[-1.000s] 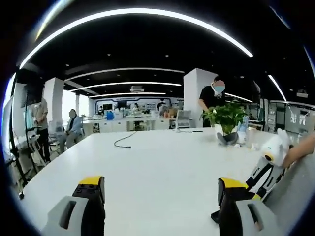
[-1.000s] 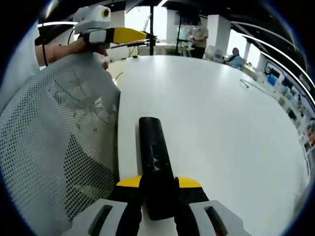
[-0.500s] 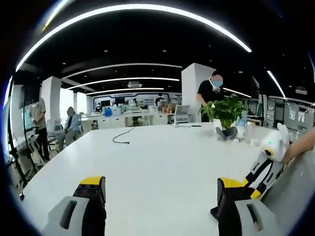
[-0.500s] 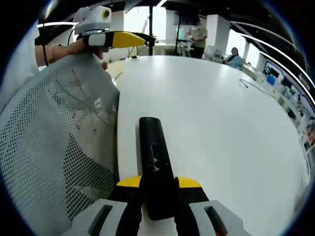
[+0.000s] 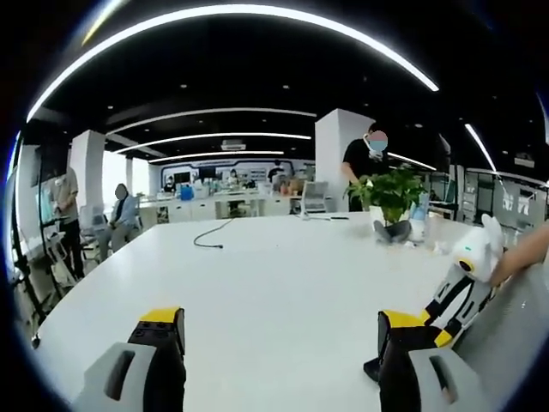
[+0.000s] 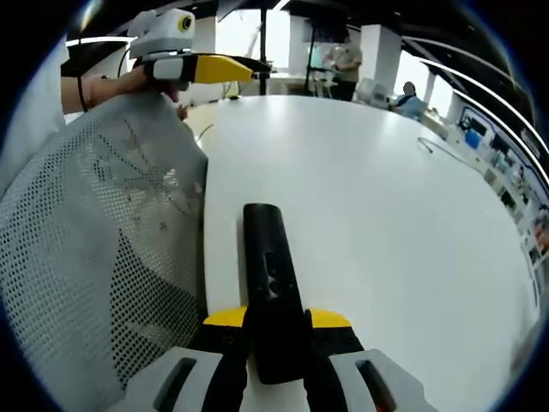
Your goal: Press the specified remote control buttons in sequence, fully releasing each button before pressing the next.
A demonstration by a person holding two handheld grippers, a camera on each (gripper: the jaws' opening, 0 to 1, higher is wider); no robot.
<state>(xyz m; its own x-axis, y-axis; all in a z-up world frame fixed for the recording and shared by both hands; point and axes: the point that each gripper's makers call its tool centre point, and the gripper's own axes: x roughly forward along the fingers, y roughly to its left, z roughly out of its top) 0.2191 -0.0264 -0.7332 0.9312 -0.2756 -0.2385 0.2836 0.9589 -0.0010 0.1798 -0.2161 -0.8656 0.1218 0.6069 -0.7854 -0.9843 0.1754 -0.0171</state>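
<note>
A long black remote control (image 6: 269,287) lies on the white table (image 6: 386,197), pointing away from me, with small buttons along its top. My right gripper (image 6: 276,330) is shut on the remote's near end, yellow-tipped jaws pressed against its sides. My left gripper (image 5: 279,335) hovers open over the table (image 5: 274,275) with nothing between its jaws; it also appears at the top left of the right gripper view as the left gripper (image 6: 193,60), held in a hand. The remote's tip (image 5: 372,371) peeks out beside the left gripper's right jaw.
A grey mesh chair back (image 6: 94,249) stands close on the left of the right gripper view. A potted plant (image 5: 395,202) and small items sit at the table's far right; a black cable (image 5: 210,238) lies further back. People stand and sit around the office.
The left gripper view has tilted slightly, showing a little more table. The right gripper keeps its hold on the remote, which has not moved.
</note>
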